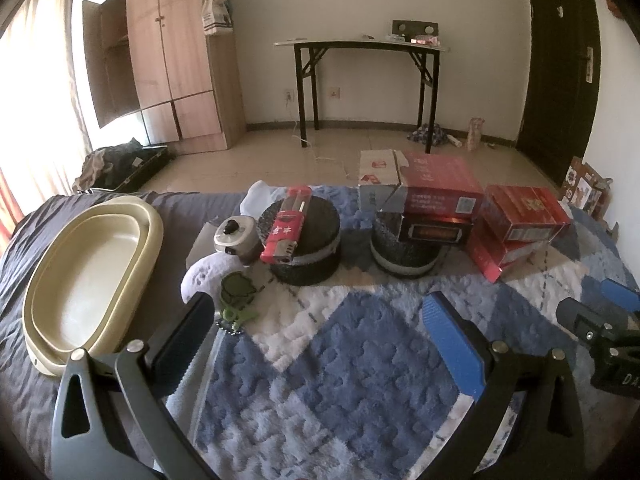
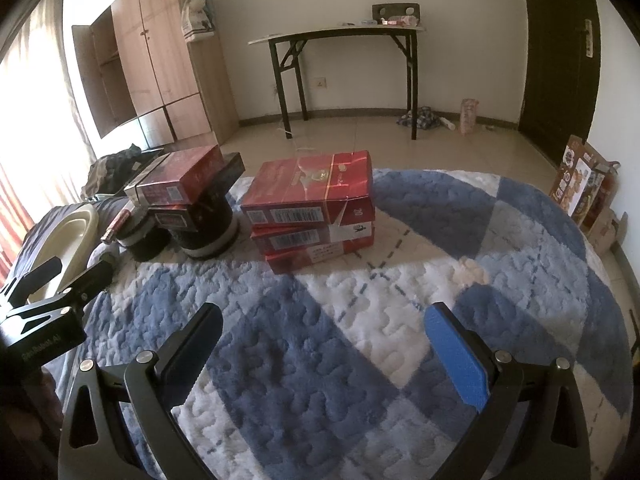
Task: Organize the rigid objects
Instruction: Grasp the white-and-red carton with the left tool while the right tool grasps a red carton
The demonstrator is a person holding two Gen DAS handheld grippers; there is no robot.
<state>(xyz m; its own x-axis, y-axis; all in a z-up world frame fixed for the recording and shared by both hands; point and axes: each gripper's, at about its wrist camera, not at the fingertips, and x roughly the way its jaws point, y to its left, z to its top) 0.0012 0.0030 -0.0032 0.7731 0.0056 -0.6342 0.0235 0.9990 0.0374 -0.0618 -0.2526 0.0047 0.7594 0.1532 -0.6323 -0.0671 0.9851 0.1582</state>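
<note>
My left gripper (image 1: 320,320) is open and empty above the blue and white rug (image 1: 340,380). Ahead stand two dark round tins: the left tin (image 1: 306,240) carries a red lighter pack (image 1: 288,226), the right tin (image 1: 404,254) carries a dark red carton (image 1: 438,188). A stack of red cartons (image 1: 520,220) lies to the right. A small silver dial device (image 1: 236,236) and a green keychain (image 1: 236,292) lie at the left. My right gripper (image 2: 324,332) is open and empty, facing the red carton stack (image 2: 312,208).
A cream oval tray (image 1: 92,280) lies at the left on a dark bedspread. A white box (image 1: 378,176) sits behind the tins. Printed cardboard boxes (image 2: 584,188) stand at the rug's right edge. A folding table (image 1: 360,46) and a wardrobe (image 1: 168,52) stand at the back.
</note>
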